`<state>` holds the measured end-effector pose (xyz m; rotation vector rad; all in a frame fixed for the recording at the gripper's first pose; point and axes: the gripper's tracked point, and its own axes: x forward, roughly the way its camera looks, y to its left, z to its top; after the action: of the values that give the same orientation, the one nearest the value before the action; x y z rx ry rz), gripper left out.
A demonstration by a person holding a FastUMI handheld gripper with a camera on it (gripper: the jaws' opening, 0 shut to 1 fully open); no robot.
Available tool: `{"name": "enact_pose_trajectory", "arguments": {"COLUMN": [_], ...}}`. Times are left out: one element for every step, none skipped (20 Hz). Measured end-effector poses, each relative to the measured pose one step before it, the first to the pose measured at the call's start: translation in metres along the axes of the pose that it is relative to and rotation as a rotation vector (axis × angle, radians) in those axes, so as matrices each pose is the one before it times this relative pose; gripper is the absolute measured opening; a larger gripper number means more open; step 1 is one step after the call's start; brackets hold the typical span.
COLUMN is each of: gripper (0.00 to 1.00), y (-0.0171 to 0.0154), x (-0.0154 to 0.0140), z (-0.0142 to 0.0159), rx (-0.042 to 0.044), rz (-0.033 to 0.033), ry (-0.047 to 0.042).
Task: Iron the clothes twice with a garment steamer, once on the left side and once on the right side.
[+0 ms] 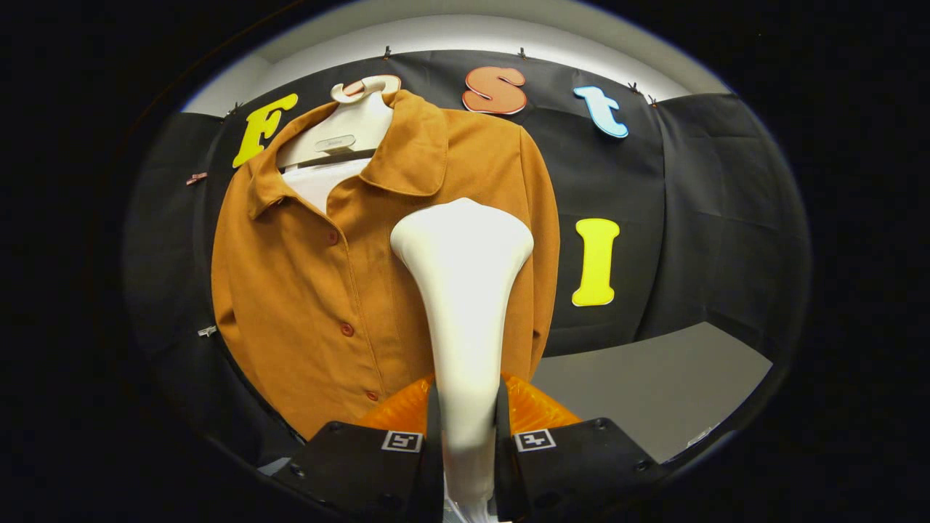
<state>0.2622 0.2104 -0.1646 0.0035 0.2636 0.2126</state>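
We find the gripper [465, 428] closed on the steamer [463, 290]: both fingers [433, 421] press against the narrow white handle, one on each side, with the handle standing upright between them. The steamer widens upward into a broad, flat-topped white head, which sits ahead of the fingers and in front of the shirt [320, 290]. Whether the head touches the cloth we cannot tell from this view.

The shirt is a rust-orange button-front garment with a wide collar, hung on a pale hanger [356, 120] against the black cloth wall [697, 218]. Its button line [347, 328] runs down to the left of the steamer head, so the head covers the part of the shirt to the right of the buttons, below the collar point. A white inner layer [320, 181] shows at the open neck.

We note an orange ribbed part [534, 410] just behind the fingers, on either side of the handle. A grey surface [654, 385] lies to the right, beyond the fingers and below the wall. Small clips [207, 331] hold the cloth at the left of the shirt.
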Motion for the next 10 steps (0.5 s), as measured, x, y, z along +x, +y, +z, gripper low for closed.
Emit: {"name": "enact_pose_trajectory", "arguments": {"gripper": [0.31, 0.31, 0.31, 0.31, 0.31, 0.31, 0.31, 0.31, 0.31, 0.31], "y": [-0.00014, 0.00222, 0.00158, 0.00017, 0.00078, 0.00067, -0.00034, -0.00029, -0.00008, 0.00020], "x": [0.00254, 0.00233, 0.00128, 0.00030, 0.00025, 0.00086, 0.00062, 0.00009, -0.00039, 0.00004], "z": [-0.00459, -0.00565, -0.00594, -0.00655, -0.00668, -0.00793, -0.00810, -0.00834, -0.00919, -0.00877], "rx": [-0.00564, -0.00175, -0.00024, 0.00056, 0.00030, 0.00002, 0.00103, 0.00070, 0.00220, 0.00297], "rz": [-0.00200, 0.00118, 0.00165, 0.00121, 0.00090, 0.00235, 0.00122, 0.00088, 0.00068, -0.00111], "ry": [0.00332, 0.00728, 0.00989, 0.00958, 0.01262, 0.01375, 0.01417, 0.01570, 0.01462, 0.01397]}}
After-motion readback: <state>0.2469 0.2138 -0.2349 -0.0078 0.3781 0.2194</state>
